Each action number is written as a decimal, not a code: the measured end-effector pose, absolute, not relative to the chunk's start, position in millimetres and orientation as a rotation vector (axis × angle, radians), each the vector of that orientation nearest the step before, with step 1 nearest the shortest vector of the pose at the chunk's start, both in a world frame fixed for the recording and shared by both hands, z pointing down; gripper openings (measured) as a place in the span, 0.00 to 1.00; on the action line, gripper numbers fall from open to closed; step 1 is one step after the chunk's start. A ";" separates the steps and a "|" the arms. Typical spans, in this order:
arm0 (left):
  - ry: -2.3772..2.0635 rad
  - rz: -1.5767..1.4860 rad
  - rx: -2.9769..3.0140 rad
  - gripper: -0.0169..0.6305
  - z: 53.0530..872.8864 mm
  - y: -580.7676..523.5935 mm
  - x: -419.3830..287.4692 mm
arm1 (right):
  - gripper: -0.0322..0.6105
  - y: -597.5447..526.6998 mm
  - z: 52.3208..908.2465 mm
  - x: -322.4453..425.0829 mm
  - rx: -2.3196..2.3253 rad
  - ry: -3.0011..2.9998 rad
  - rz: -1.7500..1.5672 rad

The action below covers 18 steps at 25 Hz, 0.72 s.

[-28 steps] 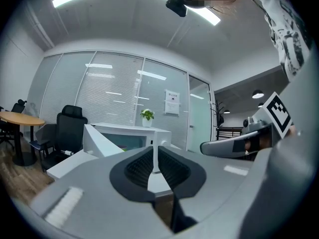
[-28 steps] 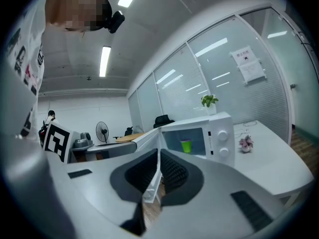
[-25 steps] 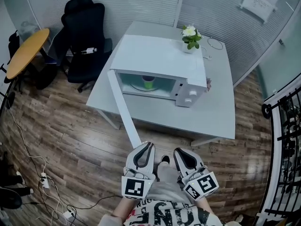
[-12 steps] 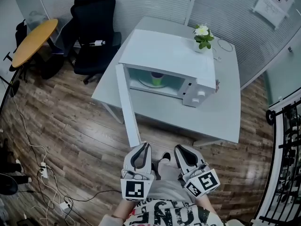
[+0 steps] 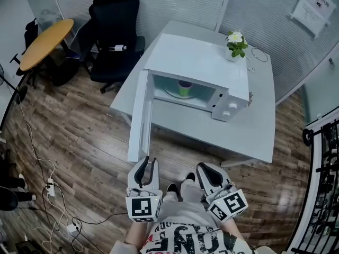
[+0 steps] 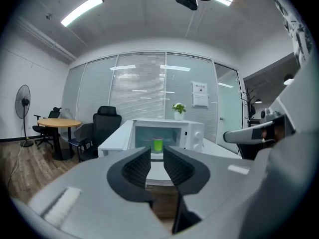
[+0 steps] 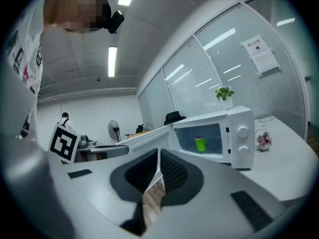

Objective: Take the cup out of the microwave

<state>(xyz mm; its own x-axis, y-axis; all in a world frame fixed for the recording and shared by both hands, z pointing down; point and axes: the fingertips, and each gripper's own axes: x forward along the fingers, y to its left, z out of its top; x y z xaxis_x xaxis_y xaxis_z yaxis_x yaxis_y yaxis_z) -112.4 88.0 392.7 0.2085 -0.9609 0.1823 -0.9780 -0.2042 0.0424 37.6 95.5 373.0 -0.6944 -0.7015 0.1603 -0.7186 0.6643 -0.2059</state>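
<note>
A green cup (image 5: 184, 88) stands upright on the turntable inside the white microwave (image 5: 201, 65). The microwave sits on a white table (image 5: 249, 134). Its door (image 5: 139, 118) is swung wide open, reaching out past the table's near edge. My left gripper (image 5: 149, 162) is just right of the door's free end, its jaws opening with nothing between them. The left gripper view has the cup (image 6: 158, 145) straight ahead beyond the parted jaws (image 6: 157, 158). My right gripper (image 5: 205, 167) is shut and empty, held low beside the left; its view shows the cup (image 7: 200, 144) far off.
A black office chair (image 5: 114, 30) and a round wooden table (image 5: 45, 44) stand left of the white table. A potted plant (image 5: 237, 44) sits behind the microwave. Cables and a power strip (image 5: 50, 187) lie on the wood floor at left. A black railing (image 5: 323, 157) borders the right.
The microwave door has swung wider open to the left. My left gripper went left with the door's end, then its jaws parted. The right gripper has barely moved.
</note>
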 end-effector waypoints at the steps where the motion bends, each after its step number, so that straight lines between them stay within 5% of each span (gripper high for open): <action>1: -1.899 0.171 2.306 0.16 394.0 87.6 -119.6 | 0.09 95.6 373.1 36.6 1.196 -2.805 0.390; 18: -2.194 0.298 2.081 0.16 407.9 78.4 -225.0 | 0.09 93.2 370.1 28.3 1.196 -2.798 0.376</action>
<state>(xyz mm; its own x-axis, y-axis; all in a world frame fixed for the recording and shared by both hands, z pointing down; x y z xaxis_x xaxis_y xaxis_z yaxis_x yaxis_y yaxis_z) -225.0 78.4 407.9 -0.0591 -0.9762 0.2087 -0.9965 0.0452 -0.0707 28.3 93.2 370.1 -0.6933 -0.7017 0.1640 -0.7201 0.6661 -0.1944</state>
